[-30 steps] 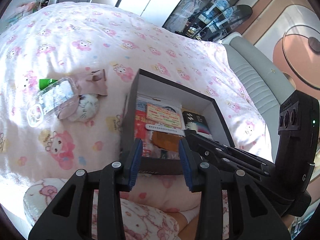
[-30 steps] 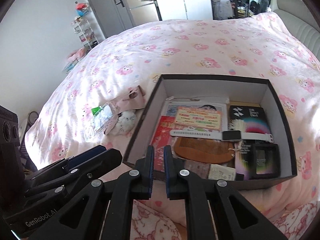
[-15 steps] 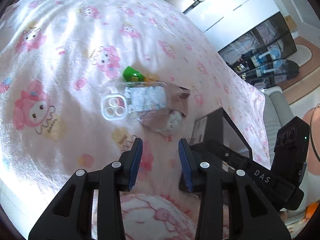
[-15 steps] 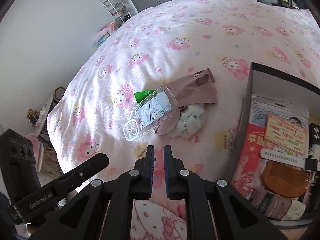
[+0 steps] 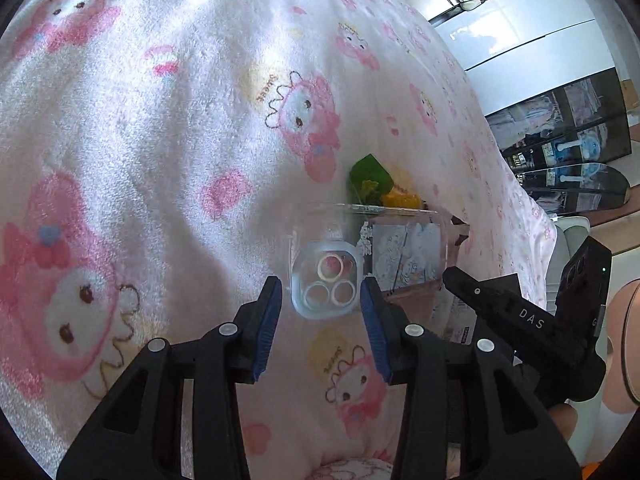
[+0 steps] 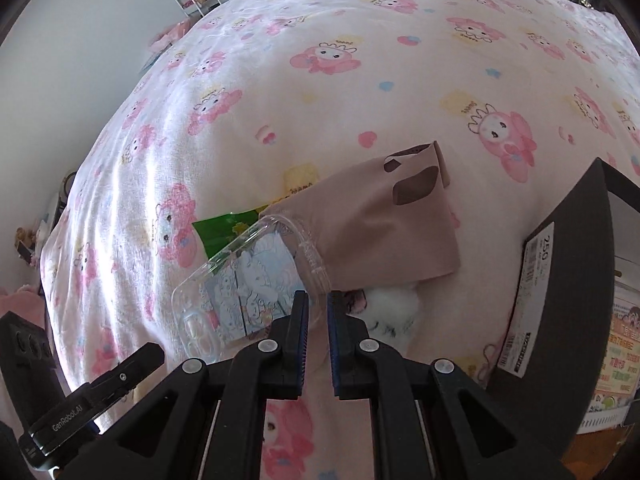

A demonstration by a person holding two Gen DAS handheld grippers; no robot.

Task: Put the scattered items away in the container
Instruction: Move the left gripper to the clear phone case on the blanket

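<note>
Covering the bed: pink blanket (image 5: 160, 120) under both claws.
Left claw (image 5: 320, 312): just opened wider, clear case (image 5: 326, 286) between tips, untouched.
Right claw (image 6: 317, 320): nearly closed, empty.
Box (image 6: 568, 272): right of right claw.

Clear glossy plastic phone case (image 5: 326, 286), matt smooth cloth pouch (image 6: 372, 220), fuzzy fleece blanket (image 5: 140, 100).

From my right wrist view the phone case (image 6: 248, 280) lies on the bedspread (image 6: 320, 92), overlapping the cloth pouch (image 6: 372, 224), with the box (image 6: 560, 280) off right.
</note>
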